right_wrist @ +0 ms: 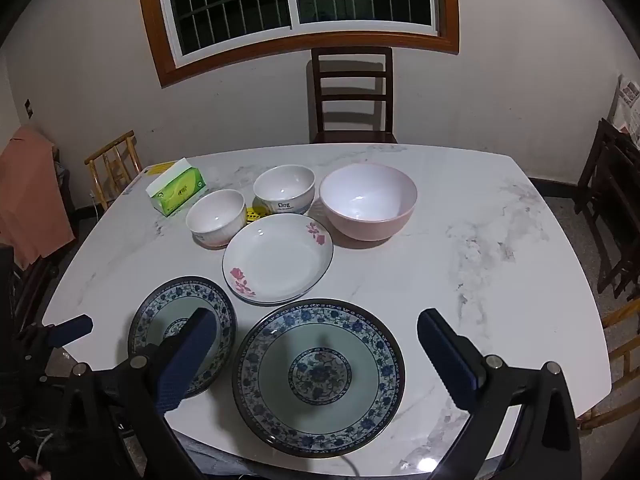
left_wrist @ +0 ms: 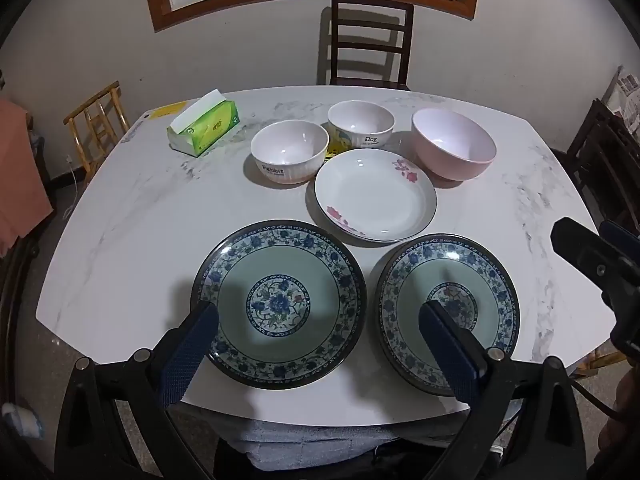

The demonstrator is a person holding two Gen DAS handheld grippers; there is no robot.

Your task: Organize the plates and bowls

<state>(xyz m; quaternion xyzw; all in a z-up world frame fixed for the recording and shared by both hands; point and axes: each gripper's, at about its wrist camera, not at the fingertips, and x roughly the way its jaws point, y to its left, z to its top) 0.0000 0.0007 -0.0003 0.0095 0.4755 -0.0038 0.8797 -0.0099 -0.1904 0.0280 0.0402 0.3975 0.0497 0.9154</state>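
Observation:
Two blue-patterned plates lie at the table's near edge: the left plate point(left_wrist: 279, 304) point(right_wrist: 182, 334) and the right plate point(left_wrist: 448, 314) point(right_wrist: 319, 376). Behind them lies a white plate with pink flowers point(left_wrist: 375, 196) point(right_wrist: 278, 258). Further back stand a "Rabbit" bowl point(left_wrist: 289, 156) point(right_wrist: 216, 217), a "Dog" bowl point(left_wrist: 361, 123) point(right_wrist: 284, 189) and a big pink bowl point(left_wrist: 454, 149) point(right_wrist: 368, 200). My left gripper point(left_wrist: 319, 316) is open and empty above the left blue plate. My right gripper point(right_wrist: 318, 330) is open and empty above the right blue plate.
A green tissue box point(left_wrist: 203, 123) point(right_wrist: 176, 191) sits at the back left of the white marble table point(left_wrist: 140, 208) point(right_wrist: 500, 264). A dark chair point(left_wrist: 370, 40) point(right_wrist: 352, 92) stands behind the table. More chairs stand at the left and right sides.

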